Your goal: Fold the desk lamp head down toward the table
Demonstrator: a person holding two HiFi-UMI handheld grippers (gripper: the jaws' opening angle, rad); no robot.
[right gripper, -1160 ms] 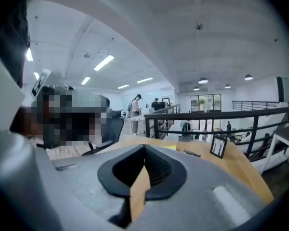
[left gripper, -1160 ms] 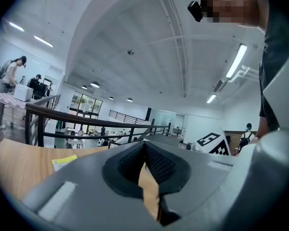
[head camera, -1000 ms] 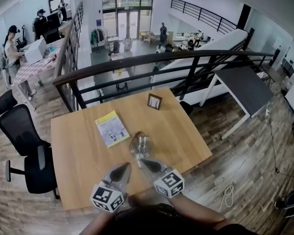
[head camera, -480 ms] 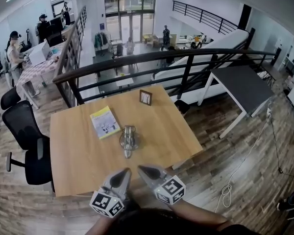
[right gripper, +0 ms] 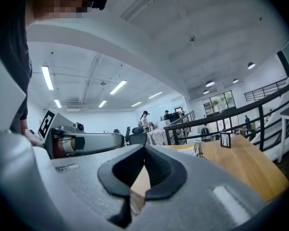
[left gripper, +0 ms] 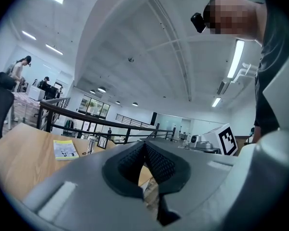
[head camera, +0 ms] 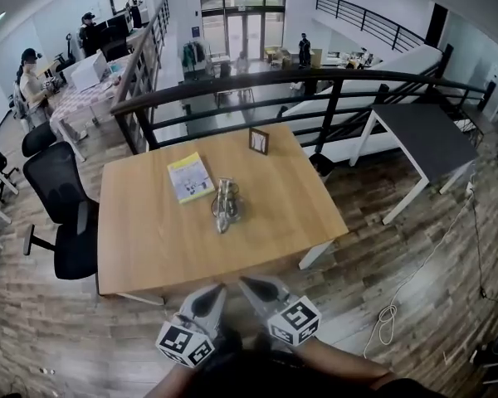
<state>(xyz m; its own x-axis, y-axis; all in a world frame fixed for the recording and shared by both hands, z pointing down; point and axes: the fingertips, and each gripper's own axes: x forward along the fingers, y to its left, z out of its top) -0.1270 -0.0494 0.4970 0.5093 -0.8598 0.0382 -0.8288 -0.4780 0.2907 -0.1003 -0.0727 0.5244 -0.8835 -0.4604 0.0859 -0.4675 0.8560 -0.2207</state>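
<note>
The desk lamp [head camera: 225,206] is a small silvery thing in the middle of the wooden table [head camera: 149,239]; it is too small to tell how its head stands. Both grippers hang side by side in front of the table's near edge, well short of the lamp and pointing level toward it. My left gripper [head camera: 209,298] is shut with nothing in it, and so is my right gripper [head camera: 257,287]. The left gripper view shows the lamp [left gripper: 91,146] far off beyond the shut tips [left gripper: 145,143]. In the right gripper view the lamp [right gripper: 198,149] stands past the tips [right gripper: 144,147].
A yellow booklet [head camera: 190,177] lies left of the lamp and a small picture frame [head camera: 259,141] stands at the far edge. A black office chair [head camera: 62,197] is at the table's left, a black railing [head camera: 315,81] behind it, a grey table [head camera: 423,131] to the right, a cable [head camera: 388,317] on the floor.
Both grippers have drawn back together from the lamp, off the table's near edge. The table and lamp now sit farther away in the head view. Both stay shut.
</note>
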